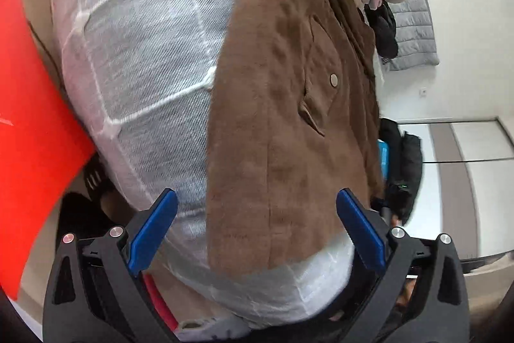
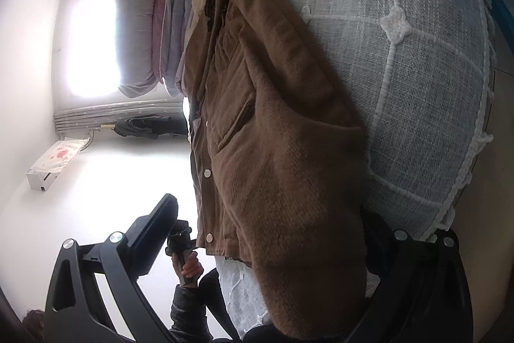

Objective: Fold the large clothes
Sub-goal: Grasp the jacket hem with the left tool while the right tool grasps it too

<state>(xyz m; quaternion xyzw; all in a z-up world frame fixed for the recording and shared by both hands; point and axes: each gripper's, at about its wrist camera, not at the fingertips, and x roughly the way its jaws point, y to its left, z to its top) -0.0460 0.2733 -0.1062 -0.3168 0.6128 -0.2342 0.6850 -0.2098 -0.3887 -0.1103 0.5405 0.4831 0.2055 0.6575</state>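
Left gripper [image 1: 257, 227] w/ jaws wide, nothing pinched, over brown jacket [image 1: 289, 105] lying on grey bedspread [image 1: 144, 47]. Right gripper [image 2: 263, 246]: can't tell (fabric hides one finger). Risk: bulky hem could slip if bite's shallow. Folded quilts [image 2: 180, 21] beyond.

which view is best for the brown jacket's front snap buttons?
Right wrist view. It looks along the front edge of the brown jacket, so two snap buttons show in a row down the placket. The left wrist view catches the jacket from the other side and shows only one snap, by the pocket.
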